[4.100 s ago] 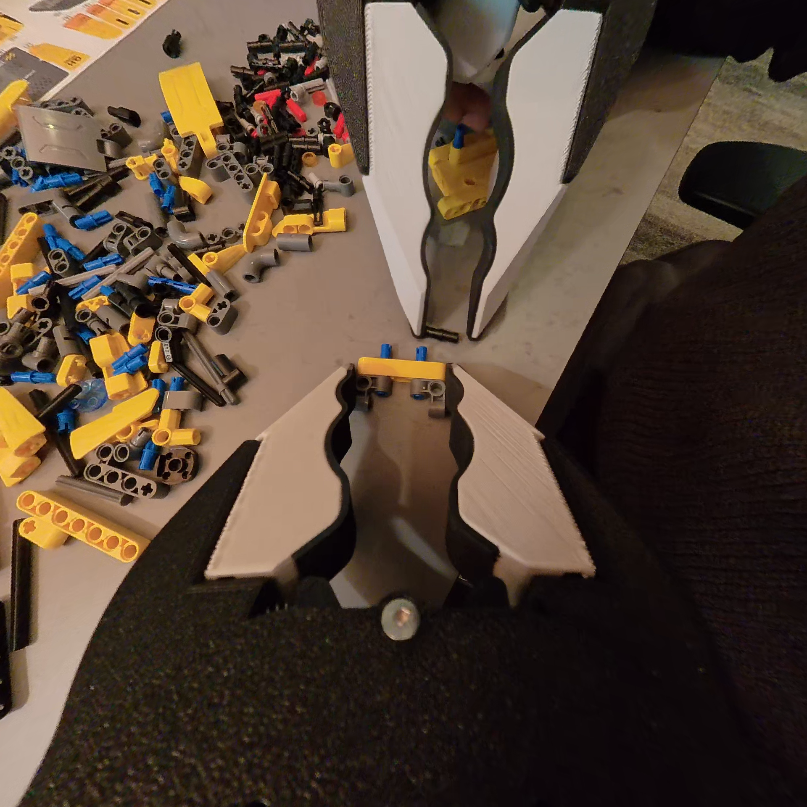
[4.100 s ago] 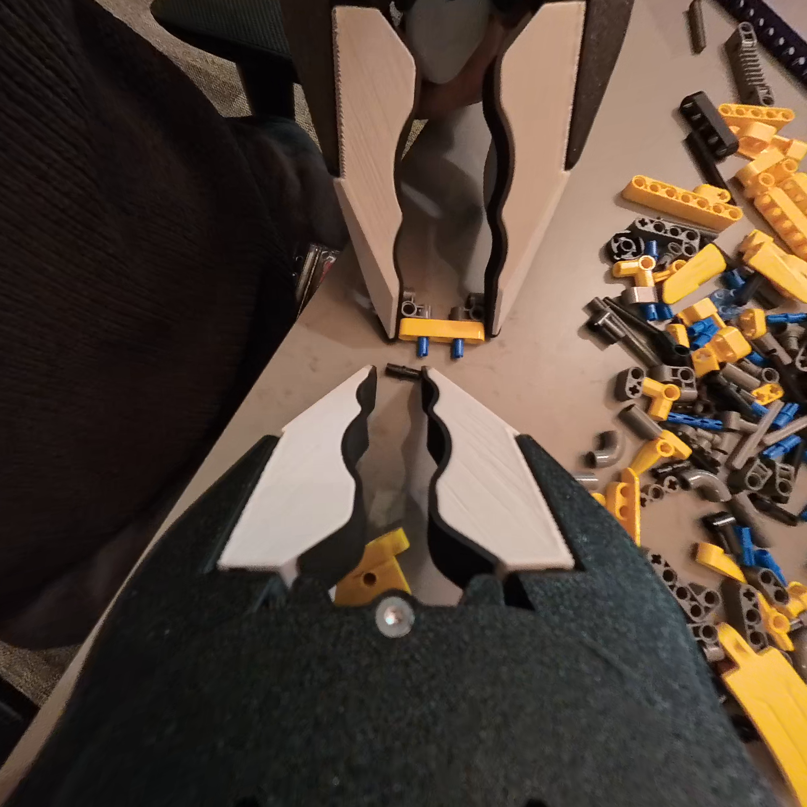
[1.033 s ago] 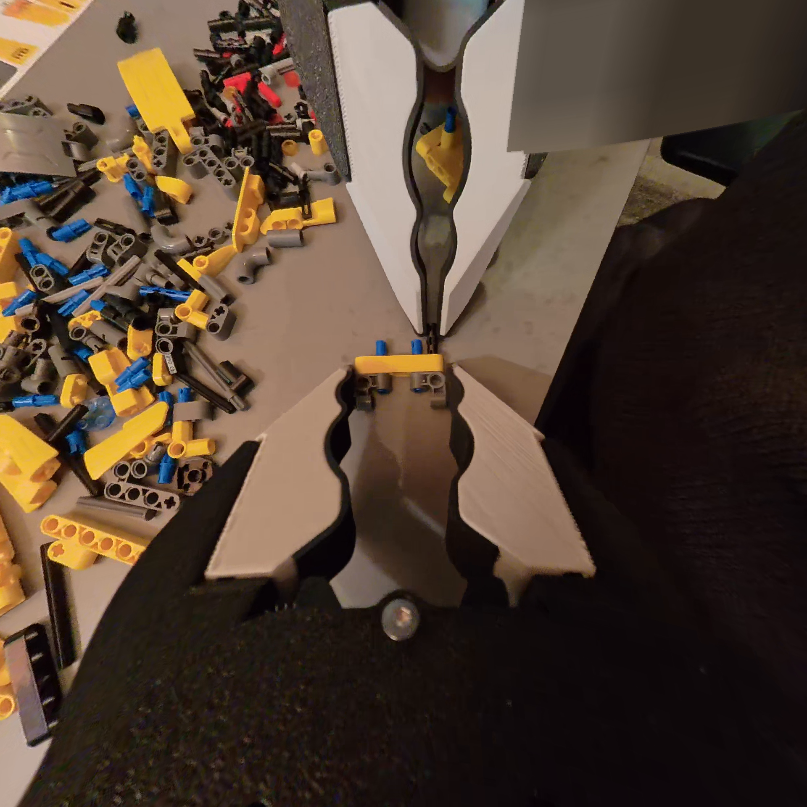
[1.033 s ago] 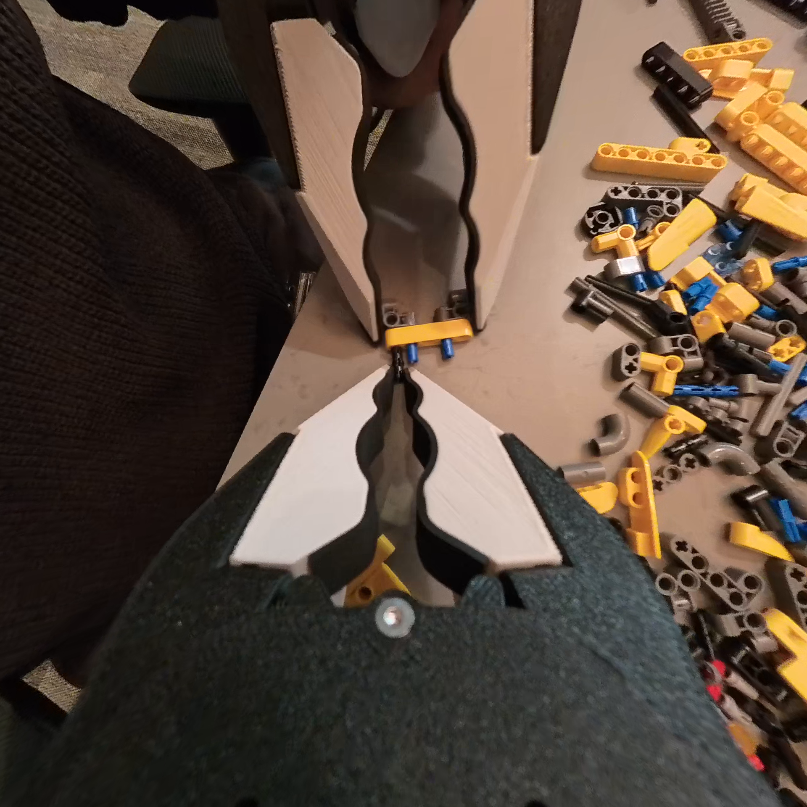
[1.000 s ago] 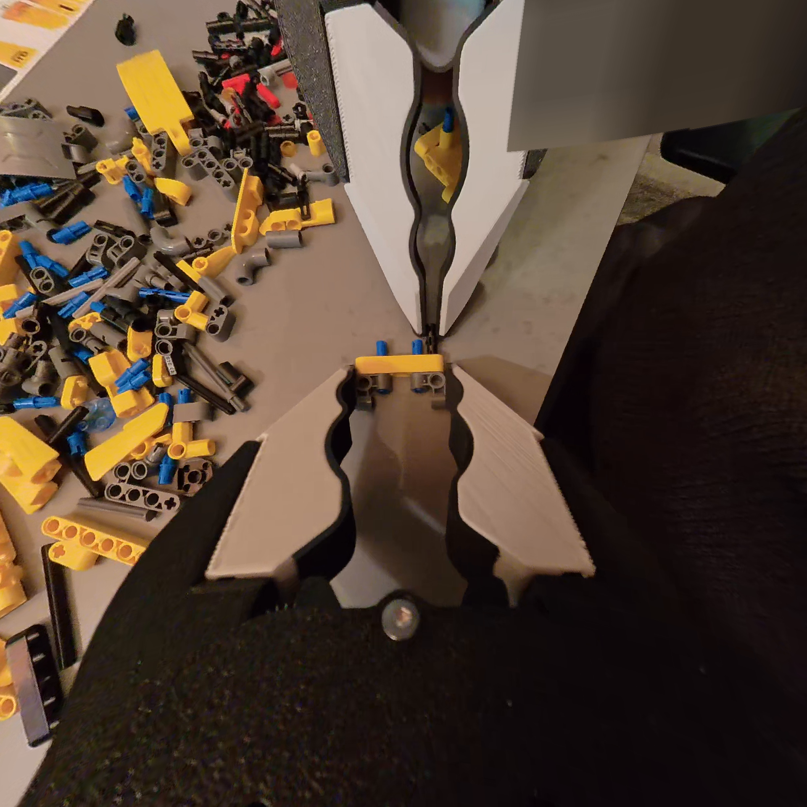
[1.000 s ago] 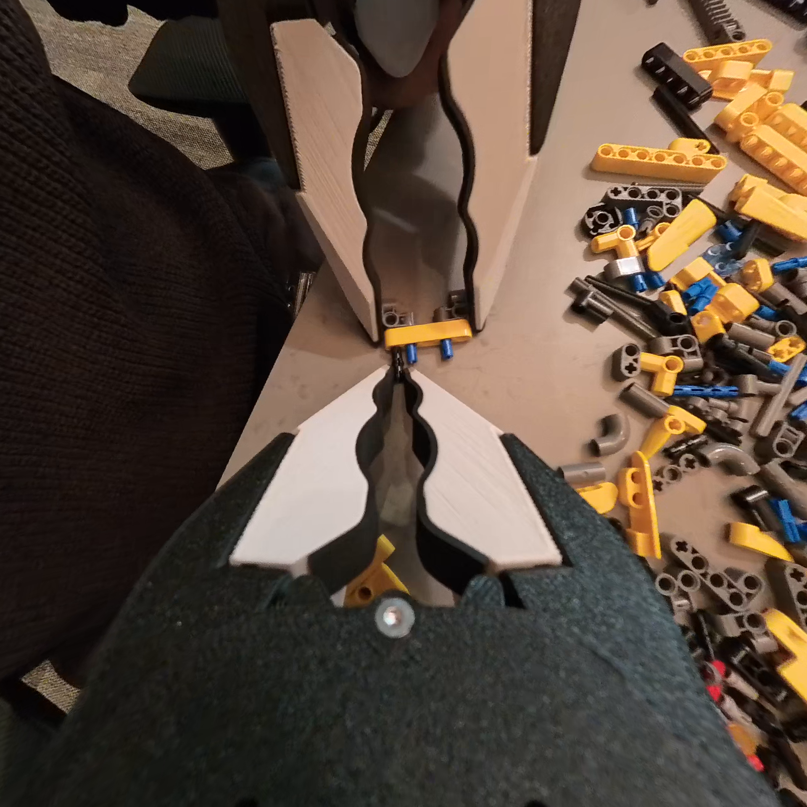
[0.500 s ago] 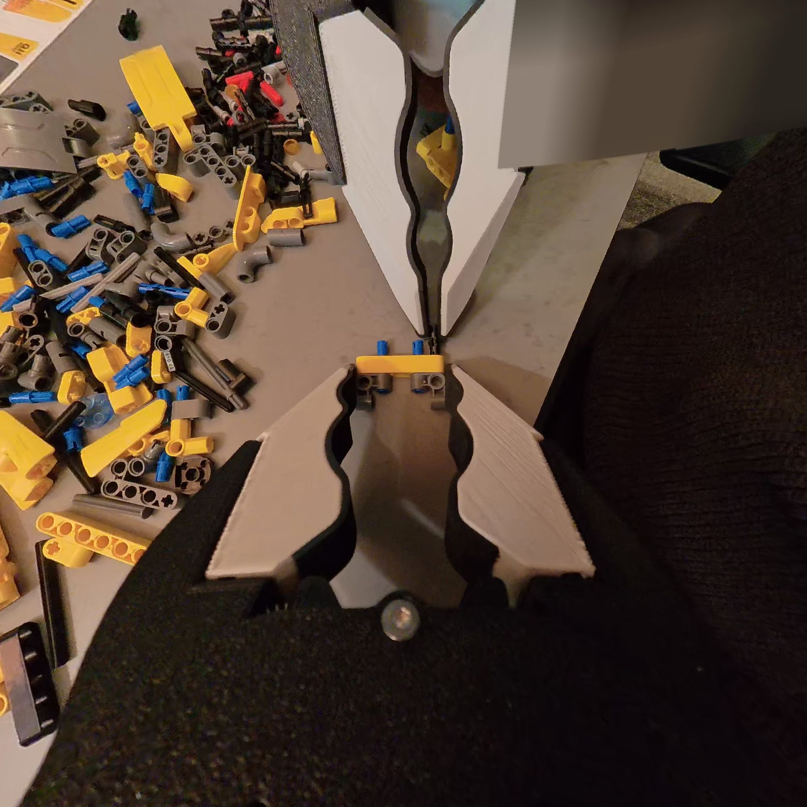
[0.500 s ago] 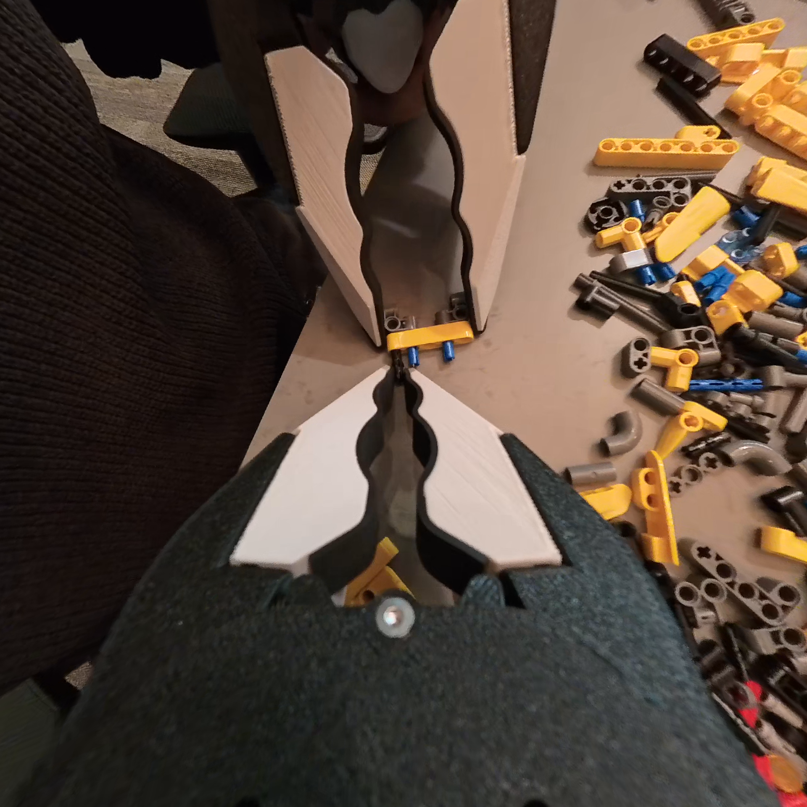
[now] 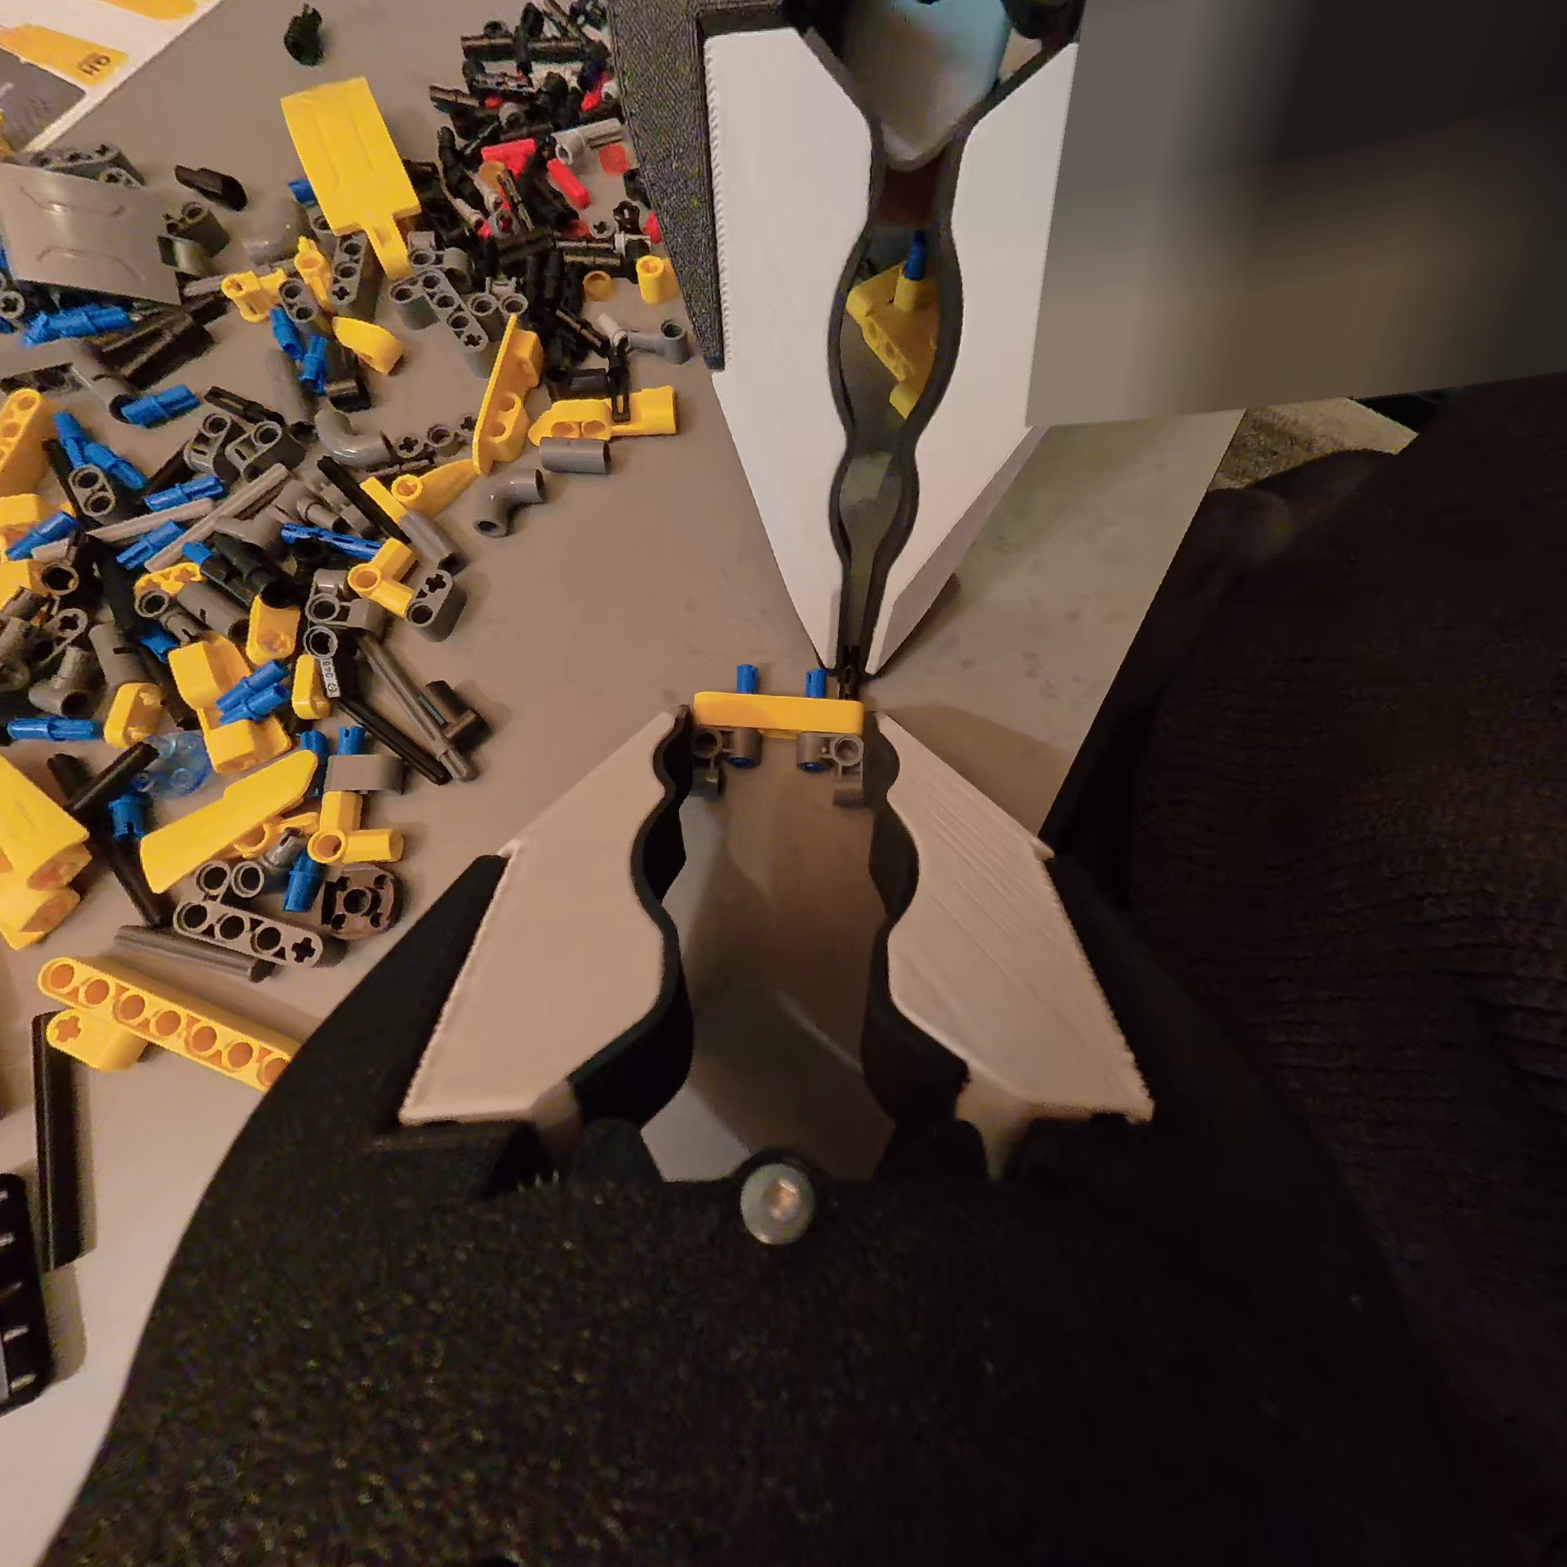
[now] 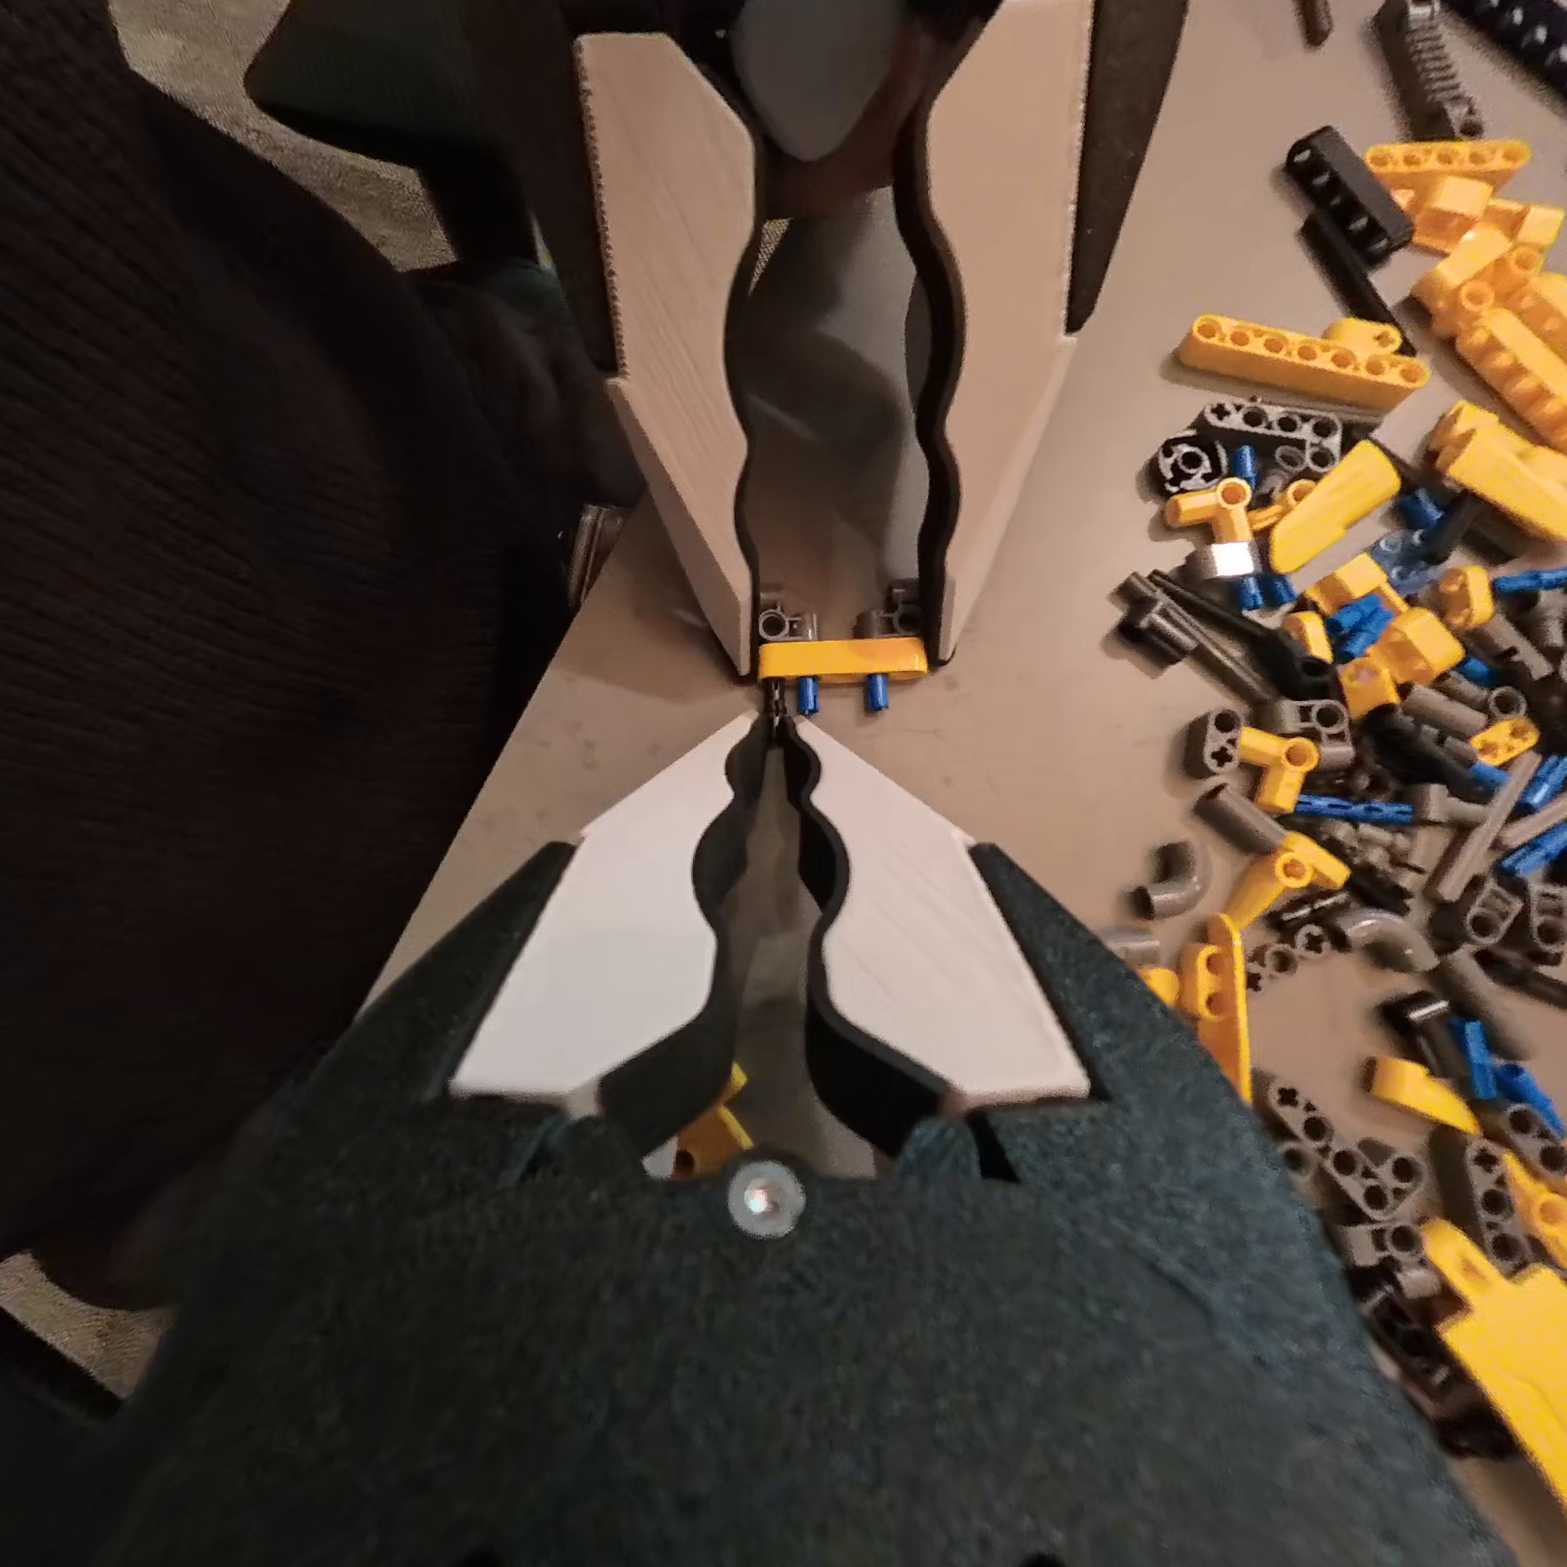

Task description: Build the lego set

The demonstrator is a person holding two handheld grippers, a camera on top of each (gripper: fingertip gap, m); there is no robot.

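Note:
My left gripper point(image 9: 778, 736) is shut on a small assembly: a yellow beam point(image 9: 776, 711) with two blue pins on its far side and grey connectors point(image 9: 827, 750) on its near side. It also shows in the right wrist view point(image 10: 839, 660). My right gripper point(image 10: 776, 719) is shut on a small black pin point(image 10: 775, 702) and holds its tip against the end of the yellow beam, beside a blue pin point(image 10: 807, 694). In the left wrist view the right gripper point(image 9: 848, 666) comes down from above, with the pin point(image 9: 845, 678) at the beam's right end.
Many loose yellow, blue, grey and black building parts point(image 9: 254, 509) cover the grey table point(image 9: 593, 593) to the left. They show at the right in the right wrist view point(image 10: 1357, 678). A yellow piece point(image 9: 895, 326) lies behind the right fingers. A person's dark sleeve point(image 9: 1357, 848) is alongside. Only a small space, under 4 cm, lies between the two pairs of fingers.
About four seconds ago the right gripper was open around the black pin lying on the table. It has since shut on the pin and brought it to the yellow beam's end. The left gripper's hold has not changed.

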